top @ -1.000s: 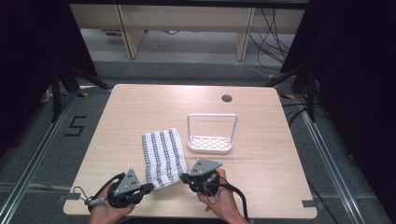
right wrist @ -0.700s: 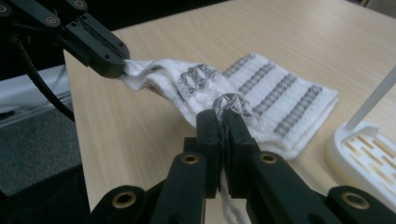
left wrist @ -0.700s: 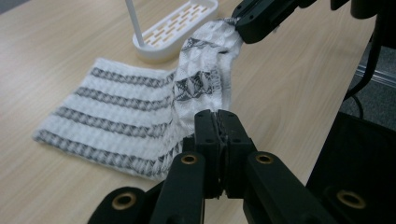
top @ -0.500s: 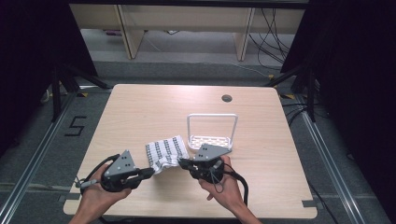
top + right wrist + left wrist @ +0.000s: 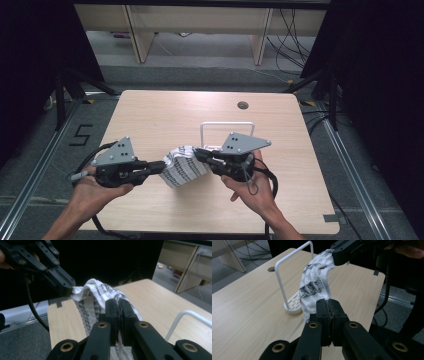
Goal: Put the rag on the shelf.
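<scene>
Looking down from the high view, we see the striped towel [image 5: 181,166] hanging between our two tools, lifted clear of the table [image 5: 165,112] where a second ago it lay flat in front of the white wire rack [image 5: 227,134]. Our left gripper [image 5: 161,167] pinches one corner and our right gripper [image 5: 197,153] pinches the other, and both hands have risen together — so the pick-up looks done and the cloth now sags in a loose curve, bunched rather than spread. Turning to the left gripper view, our own jaws [image 5: 330,311] are clamped shut on a fold of the towel [image 5: 315,286], which arcs up and away to the other gripper [image 5: 337,255] holding its far end; the rack [image 5: 287,282] stands on the table just behind the cloth, its upright loop beside the towel. From the right gripper view, our jaws [image 5: 119,312] are likewise closed tight on the fabric, the towel [image 5: 96,293] running over to the left gripper [image 5: 65,287] at the upper left, with a bit of the rack's wire [image 5: 186,317] at the right edge. We judge the next move is to carry the towel over the rack's bar — keeping both grips firm so neither corner slips.
</scene>
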Available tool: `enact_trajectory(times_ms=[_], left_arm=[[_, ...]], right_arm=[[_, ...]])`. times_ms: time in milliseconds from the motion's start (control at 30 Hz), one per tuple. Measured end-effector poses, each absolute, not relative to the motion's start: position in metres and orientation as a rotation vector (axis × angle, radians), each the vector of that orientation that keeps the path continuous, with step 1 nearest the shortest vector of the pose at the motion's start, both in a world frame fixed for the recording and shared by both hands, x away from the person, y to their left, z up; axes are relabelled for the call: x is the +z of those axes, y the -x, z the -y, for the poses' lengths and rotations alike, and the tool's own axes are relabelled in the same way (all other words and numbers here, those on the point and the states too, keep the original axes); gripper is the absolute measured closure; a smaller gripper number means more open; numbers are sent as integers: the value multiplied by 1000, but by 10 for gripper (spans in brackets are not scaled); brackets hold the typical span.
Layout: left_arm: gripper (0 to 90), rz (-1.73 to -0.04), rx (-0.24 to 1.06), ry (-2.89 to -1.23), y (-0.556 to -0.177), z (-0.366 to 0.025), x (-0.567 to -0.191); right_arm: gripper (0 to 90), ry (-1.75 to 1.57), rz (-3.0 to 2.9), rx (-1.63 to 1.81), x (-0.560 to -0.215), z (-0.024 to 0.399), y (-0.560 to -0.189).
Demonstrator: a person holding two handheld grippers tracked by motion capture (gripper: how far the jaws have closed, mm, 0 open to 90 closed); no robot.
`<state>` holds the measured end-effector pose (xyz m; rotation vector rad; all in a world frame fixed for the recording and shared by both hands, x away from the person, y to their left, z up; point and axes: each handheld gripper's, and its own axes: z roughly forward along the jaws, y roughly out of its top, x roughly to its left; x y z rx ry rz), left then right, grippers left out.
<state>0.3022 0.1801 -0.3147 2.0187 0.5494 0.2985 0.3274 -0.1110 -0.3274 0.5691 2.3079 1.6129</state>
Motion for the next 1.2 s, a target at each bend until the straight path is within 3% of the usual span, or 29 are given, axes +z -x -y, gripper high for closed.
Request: enact_trajectory(times_ms=[600, 1200], left_arm=[[873, -476, 289, -1974, -337, -135, -274], [873, -507, 328, -1942, -385, -96, -252]], right_arm=[[874, -649, -2123, 1630, -292, 166, -329], [874, -732, -2059, 1595, -284, 197, -357]])
